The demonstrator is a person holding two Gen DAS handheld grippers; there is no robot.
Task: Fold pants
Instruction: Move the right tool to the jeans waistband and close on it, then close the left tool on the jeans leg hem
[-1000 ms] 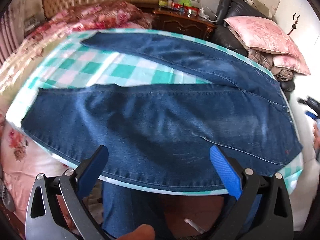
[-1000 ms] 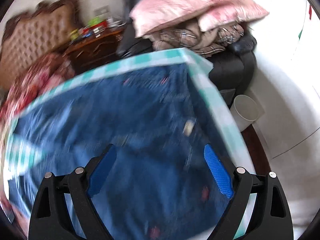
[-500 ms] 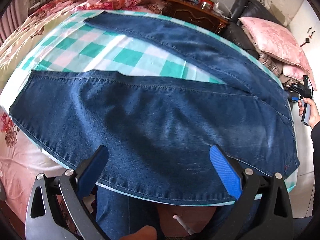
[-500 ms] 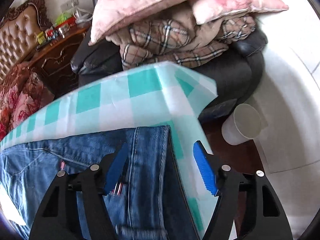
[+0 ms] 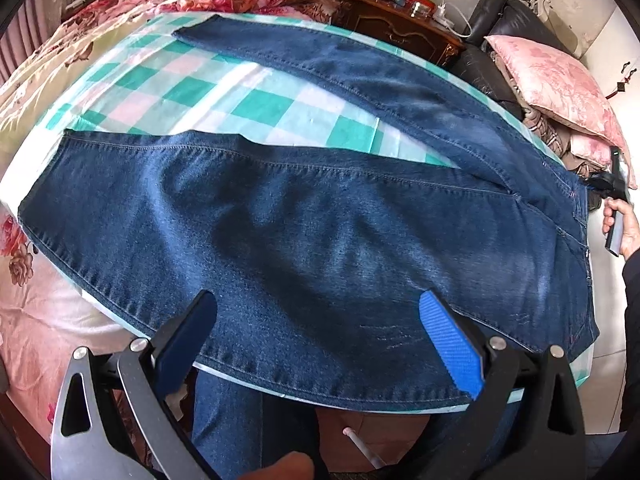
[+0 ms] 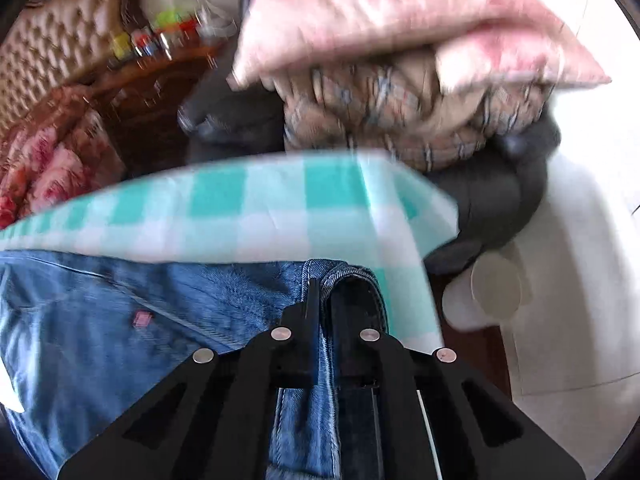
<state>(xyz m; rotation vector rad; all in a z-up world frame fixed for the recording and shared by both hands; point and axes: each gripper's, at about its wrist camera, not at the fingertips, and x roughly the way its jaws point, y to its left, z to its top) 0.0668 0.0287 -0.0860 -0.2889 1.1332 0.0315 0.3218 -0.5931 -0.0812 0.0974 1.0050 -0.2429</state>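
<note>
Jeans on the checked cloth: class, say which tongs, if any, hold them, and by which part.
The right tongs are shut on the jeans' waistband corner. The left tongs are open, holding nothing.

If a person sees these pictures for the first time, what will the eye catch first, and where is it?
First come the jeans, spread flat with both legs apart across the green checked cloth that covers the table. Next, at the waist end, the right gripper is shut on the jeans' waistband, while the left gripper hangs open above the near leg. Behind the table, a pink pillow lies on a pile on a dark chair.
</note>
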